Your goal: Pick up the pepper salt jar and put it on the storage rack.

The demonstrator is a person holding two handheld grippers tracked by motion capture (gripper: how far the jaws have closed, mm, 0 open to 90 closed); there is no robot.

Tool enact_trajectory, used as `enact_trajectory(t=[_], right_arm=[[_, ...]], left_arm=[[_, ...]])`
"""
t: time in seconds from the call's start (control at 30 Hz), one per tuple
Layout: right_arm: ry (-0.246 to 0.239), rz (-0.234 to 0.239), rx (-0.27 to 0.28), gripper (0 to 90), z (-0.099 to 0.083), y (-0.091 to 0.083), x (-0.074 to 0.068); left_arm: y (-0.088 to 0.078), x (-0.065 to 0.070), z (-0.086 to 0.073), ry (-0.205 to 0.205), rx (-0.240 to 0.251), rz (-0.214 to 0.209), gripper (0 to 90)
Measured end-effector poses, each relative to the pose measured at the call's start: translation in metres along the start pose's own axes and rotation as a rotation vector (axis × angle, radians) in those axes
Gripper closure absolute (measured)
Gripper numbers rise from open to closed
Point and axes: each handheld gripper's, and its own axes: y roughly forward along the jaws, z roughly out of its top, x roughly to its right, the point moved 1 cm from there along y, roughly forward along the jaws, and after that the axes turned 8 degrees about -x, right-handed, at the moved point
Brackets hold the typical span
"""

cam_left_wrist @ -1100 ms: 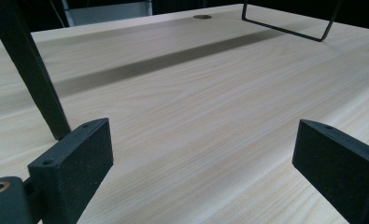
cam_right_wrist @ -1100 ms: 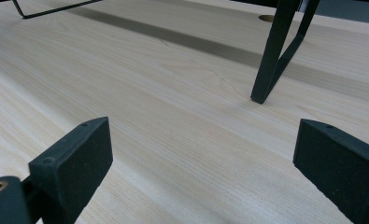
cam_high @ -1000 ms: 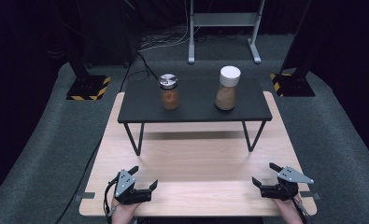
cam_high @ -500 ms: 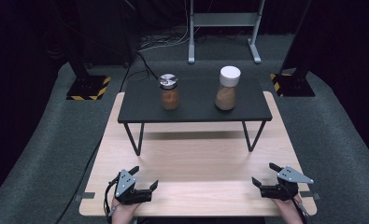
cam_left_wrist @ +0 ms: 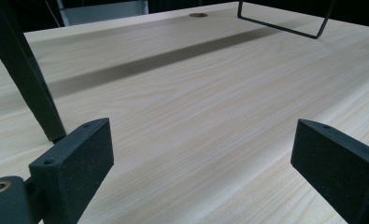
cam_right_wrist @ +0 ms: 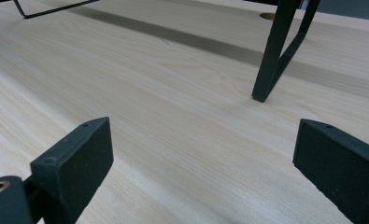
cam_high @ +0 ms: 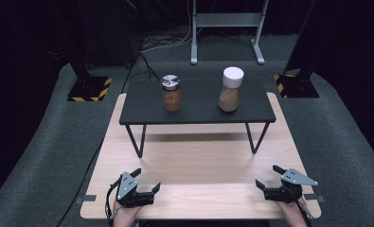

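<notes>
Both grippers rest low at the near edge of the wooden table (cam_high: 194, 165), left gripper (cam_high: 146, 182) and right gripper (cam_high: 266, 176) with jaws spread wide, holding nothing. Each hand lies level, jaws aimed inward. Two jars, the silver-lidded jar (cam_high: 171, 93) and the white-lidded jar (cam_high: 230, 89), stand well apart from them on the black shelf (cam_high: 199, 113).

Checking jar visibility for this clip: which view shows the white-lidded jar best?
The high view: the white-lidded jar stands whole and upright on the black stand, right of the metal-lidded jar. Both gripper views look low across the wooden table at the stand's legs.

Open wooden table (cam_high: 199, 165) lies ahead of both grippers; the black shelf (cam_high: 199, 106) bars the far half, its thin legs (cam_high: 139, 139) leaving a low passage underneath, two jars on top.
</notes>
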Motion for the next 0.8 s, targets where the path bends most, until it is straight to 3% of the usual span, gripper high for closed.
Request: enact_trajectory(t=[0.8], right_arm=[[-0.005, 0.0, -0.004, 3.9, 0.0006, 0.0001, -0.0005]], left_arm=[[0.0002, -0.0001, 0.0006, 0.002, -0.003, -0.001, 5.8]])
